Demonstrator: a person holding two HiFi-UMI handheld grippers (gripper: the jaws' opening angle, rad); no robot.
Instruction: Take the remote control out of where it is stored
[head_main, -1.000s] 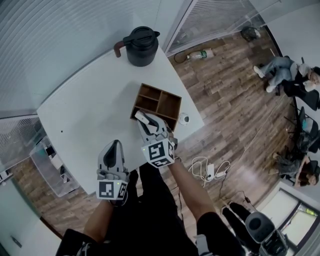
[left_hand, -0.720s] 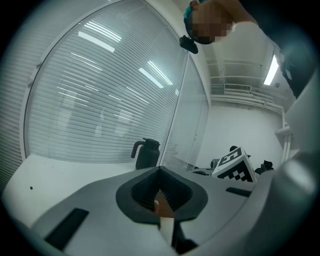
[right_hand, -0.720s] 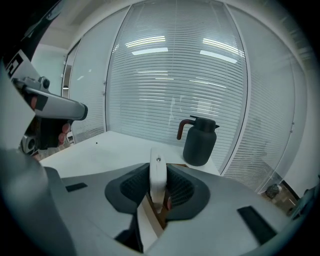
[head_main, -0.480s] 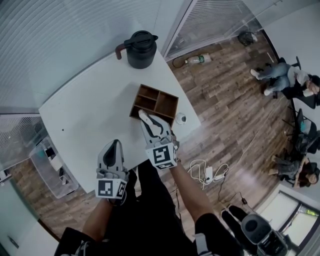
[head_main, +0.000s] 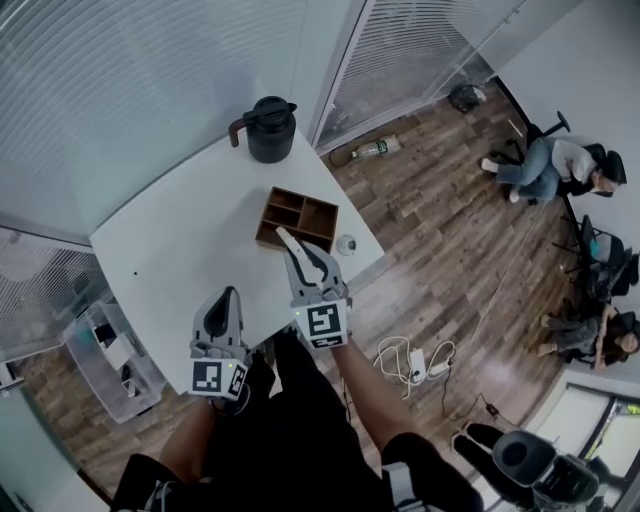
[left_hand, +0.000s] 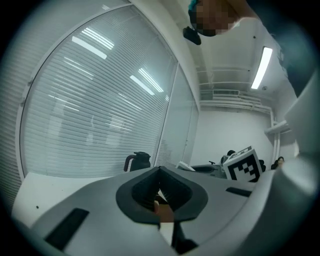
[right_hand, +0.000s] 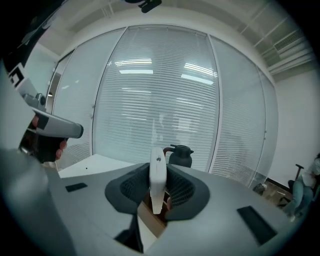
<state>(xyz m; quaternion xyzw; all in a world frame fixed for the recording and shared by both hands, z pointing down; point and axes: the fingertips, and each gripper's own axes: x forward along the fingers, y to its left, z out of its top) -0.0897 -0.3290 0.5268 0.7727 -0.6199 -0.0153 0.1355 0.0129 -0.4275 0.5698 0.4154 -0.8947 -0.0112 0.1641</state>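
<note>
My right gripper (head_main: 296, 251) is shut on a white remote control (head_main: 286, 237), held above the near edge of the wooden compartment box (head_main: 312, 214) on the white table (head_main: 180, 240). In the right gripper view the remote (right_hand: 157, 181) stands upright, pinched between the two dark pads, with the box (right_hand: 149, 218) visible below through the gap. My left gripper (head_main: 223, 298) hangs over the table's near edge, jaws together and empty. In the left gripper view its jaws (left_hand: 163, 201) meet with nothing between them.
A black jug (head_main: 269, 128) stands at the table's far corner. A small round white object (head_main: 346, 244) lies right of the box. Off the table: a bottle (head_main: 371, 149), cables with a power strip (head_main: 417, 356), a clear bin (head_main: 105, 345), seated people (head_main: 555, 165).
The right gripper has lifted the remote up out of the box's front compartment and closer to me. The table looks smaller as the view rose. The left gripper stayed put.
</note>
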